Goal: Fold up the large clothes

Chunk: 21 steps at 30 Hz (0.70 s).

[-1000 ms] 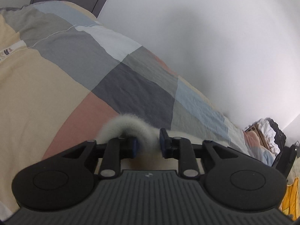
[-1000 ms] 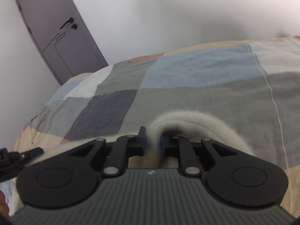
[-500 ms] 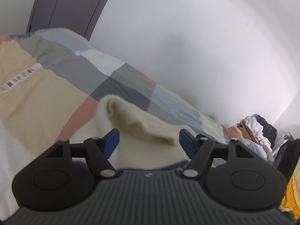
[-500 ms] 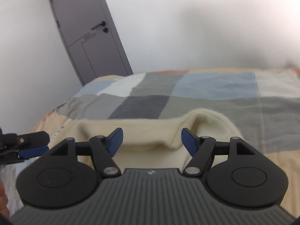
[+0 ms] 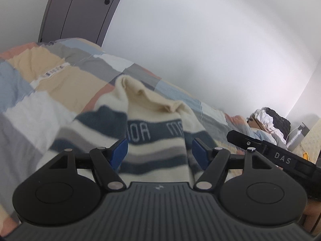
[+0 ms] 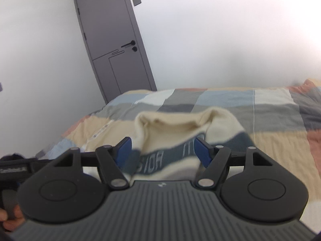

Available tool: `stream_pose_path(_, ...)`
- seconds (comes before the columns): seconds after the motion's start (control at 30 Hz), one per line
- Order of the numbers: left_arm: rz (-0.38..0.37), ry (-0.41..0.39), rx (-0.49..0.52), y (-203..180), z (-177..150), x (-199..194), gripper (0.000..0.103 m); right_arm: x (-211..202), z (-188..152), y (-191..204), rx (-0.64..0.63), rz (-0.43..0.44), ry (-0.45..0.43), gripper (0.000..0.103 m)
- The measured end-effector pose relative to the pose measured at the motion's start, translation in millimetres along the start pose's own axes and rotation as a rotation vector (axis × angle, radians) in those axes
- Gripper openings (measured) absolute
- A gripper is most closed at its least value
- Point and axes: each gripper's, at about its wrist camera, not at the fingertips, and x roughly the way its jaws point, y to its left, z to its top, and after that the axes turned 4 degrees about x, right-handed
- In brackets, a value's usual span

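A cream sweater (image 5: 156,120) with dark blue and grey stripes and white lettering lies on the patchwork bed, its collar end raised in a soft fold. It also shows in the right wrist view (image 6: 180,132). My left gripper (image 5: 159,152) is open and empty, pulled back above the striped part. My right gripper (image 6: 163,150) is open and empty, just behind the collar. The right gripper's black body (image 5: 280,158) shows at the right edge of the left wrist view.
The bed's patchwork quilt (image 6: 270,108) spreads around the sweater. A grey door (image 6: 114,46) stands in the white wall behind. A pile of clothes (image 5: 266,120) and a bottle (image 5: 295,136) sit beyond the bed's far end.
Both grippers were shut on the sweater's cream edge a second ago. Both have opened, let go and drawn back and up, so the striped front now shows.
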Motion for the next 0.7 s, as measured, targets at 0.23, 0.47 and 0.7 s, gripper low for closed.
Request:
stream_pose_path(0.23, 0.028, 0.072, -0.012, 15, -62, -14, 0.074, -35, -52, 0, 0.006, -0.049, 0.068, 0.071)
stream_pose_path(0.47, 0.130, 0.112, 0.005, 31, -87, -7, 0.074, -33, -88, -1, 0.025, -0.087, 0.147, 0.071)
stream_pose_path(0.7, 0.376, 0.235, 0.206, 37, -111, 24, 0.058, -18, -92, -6, 0.045, -0.114, 0.162, 0.071)
